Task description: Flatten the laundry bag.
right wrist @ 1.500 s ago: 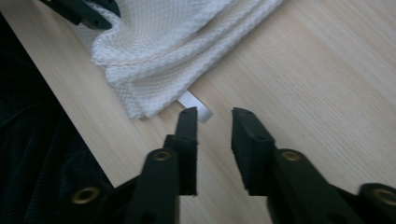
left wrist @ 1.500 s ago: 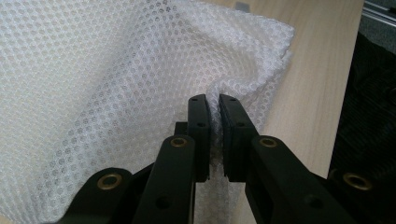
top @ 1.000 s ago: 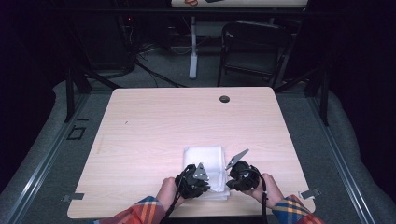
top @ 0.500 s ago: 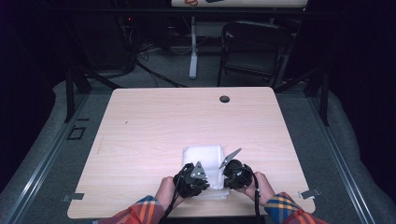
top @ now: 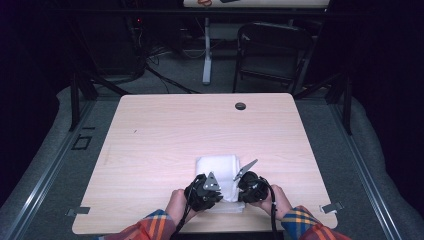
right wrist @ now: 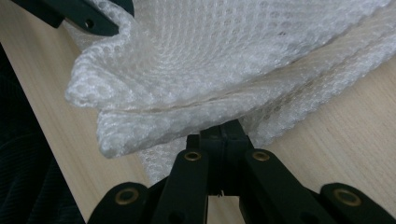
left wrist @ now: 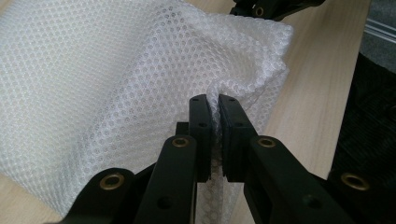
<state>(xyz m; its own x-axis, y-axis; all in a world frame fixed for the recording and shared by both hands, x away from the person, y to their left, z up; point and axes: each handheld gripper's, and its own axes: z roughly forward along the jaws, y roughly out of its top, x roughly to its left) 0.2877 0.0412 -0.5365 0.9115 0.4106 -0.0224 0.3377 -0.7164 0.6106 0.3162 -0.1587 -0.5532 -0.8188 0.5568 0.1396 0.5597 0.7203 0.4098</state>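
**Mesh cloth pinched at both near corners**

The white mesh cloth (top: 218, 172) lies folded near the table (top: 150, 140) front edge. The left gripper (left wrist: 212, 122) pinches one fold (jaws nearly together); the right gripper (right wrist: 219, 133) clamps its edge.

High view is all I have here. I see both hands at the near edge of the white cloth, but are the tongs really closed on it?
Observer: Yes for the left tongs: a fold of the white mesh cloth is pinched between the jaws.
Operator: And the right one?
Observer: The right tongs are shut too, with the cloth edge caught at the tips.
Operator: Is the cloth one layer?
Observer: No, the right gripper view shows several layers stacked above the table.
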